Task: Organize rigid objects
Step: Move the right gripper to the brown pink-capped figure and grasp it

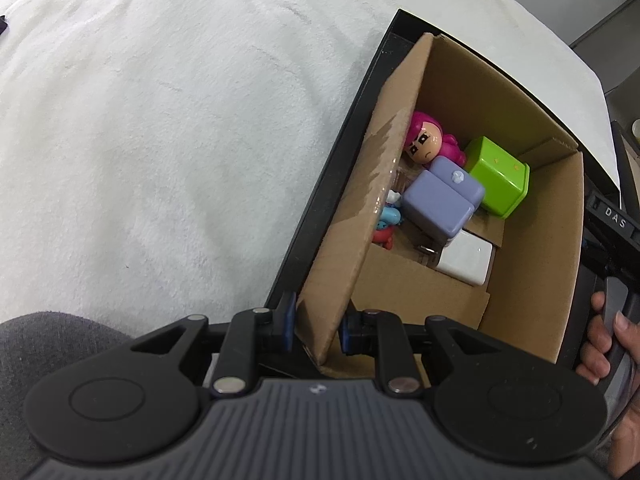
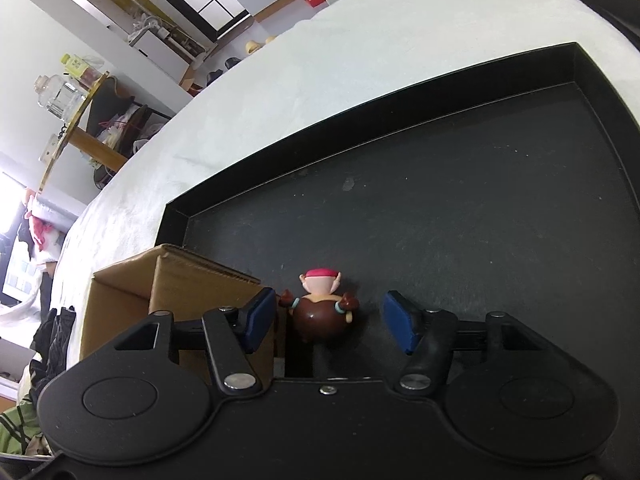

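your left tongs [image 1: 316, 330] pinch the cardboard box [image 1: 532, 216] wall; your right tongs [image 2: 328, 322] gape around the figurine [image 2: 322, 312], untouched, on the black tray [image 2: 440, 208], box edge alongside.

A black tray [image 2: 440, 92] lies on the white-covered table [image 1: 160, 120]

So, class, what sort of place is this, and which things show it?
Probably a lived-in home room, not a lab: cluttered shelves with glass jars, clothes hanging by a window, and a fleecy white blanket as the work surface.

Bright, sharp, fisheye-bent edges
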Demonstrator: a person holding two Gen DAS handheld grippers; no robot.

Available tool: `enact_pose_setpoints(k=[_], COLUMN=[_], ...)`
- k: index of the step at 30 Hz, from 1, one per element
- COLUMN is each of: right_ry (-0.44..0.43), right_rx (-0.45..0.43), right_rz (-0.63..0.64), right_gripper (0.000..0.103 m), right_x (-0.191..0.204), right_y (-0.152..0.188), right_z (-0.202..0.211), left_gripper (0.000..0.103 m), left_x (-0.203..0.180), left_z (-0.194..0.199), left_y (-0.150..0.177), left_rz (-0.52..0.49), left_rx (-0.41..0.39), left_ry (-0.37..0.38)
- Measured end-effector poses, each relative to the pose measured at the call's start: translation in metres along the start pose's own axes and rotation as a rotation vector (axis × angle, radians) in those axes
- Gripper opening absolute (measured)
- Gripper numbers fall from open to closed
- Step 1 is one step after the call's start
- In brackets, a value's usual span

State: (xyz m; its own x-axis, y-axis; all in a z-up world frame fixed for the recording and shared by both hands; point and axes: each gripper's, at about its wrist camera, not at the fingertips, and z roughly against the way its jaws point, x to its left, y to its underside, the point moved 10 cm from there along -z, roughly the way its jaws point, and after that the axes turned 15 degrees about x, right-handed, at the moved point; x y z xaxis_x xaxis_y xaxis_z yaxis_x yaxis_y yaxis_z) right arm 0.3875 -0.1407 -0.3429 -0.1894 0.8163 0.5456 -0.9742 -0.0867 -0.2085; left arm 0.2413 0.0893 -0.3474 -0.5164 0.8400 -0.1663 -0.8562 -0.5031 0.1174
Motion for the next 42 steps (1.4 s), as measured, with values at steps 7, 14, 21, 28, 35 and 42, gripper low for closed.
enact_pose_setpoints(k=[7, 14, 21, 28, 35, 42], right_ry=[0.024, 0.039, 0.063, 0.085, 0.104, 0.122], right_rx=[-0.007, -0.007, -0.017, -0.033, -0.043, -0.061], right_rz=[0.086, 0.078, 0.045, 0.028, 0.015, 0.013], right_gripper=[0.044, 0.044, 0.044, 0.044, 0.044, 0.044], right_x=[0.009, 0.005, 0.0, 0.004, 0.01, 0.02], right_y=[0.002, 0.007, 0.016, 0.021, 0.032, 0.037], right_z=[-0.001, 0.01, 0.027, 0.042, 0.056, 0.072], left_gripper=[0.02, 0.02, 0.02, 0.02, 0.02, 0.02], left_x=[0.001, 0.001, 0.003, 0.003, 0.005, 0.005], left_z=[0.001, 0.002, 0.004, 0.006, 0.007, 0.009], left_y=[-0.002, 0.0, 0.001, 0.002, 0.002, 0.004], left_rz=[0.011, 0.018, 0.008, -0.002, -0.01, -0.021], left_rx=[-0.001, -0.005, -0.016, -0.026, -0.03, -0.037], left_ry=[-0.004, 0.002, 0.009, 0.016, 0.027, 0.046])
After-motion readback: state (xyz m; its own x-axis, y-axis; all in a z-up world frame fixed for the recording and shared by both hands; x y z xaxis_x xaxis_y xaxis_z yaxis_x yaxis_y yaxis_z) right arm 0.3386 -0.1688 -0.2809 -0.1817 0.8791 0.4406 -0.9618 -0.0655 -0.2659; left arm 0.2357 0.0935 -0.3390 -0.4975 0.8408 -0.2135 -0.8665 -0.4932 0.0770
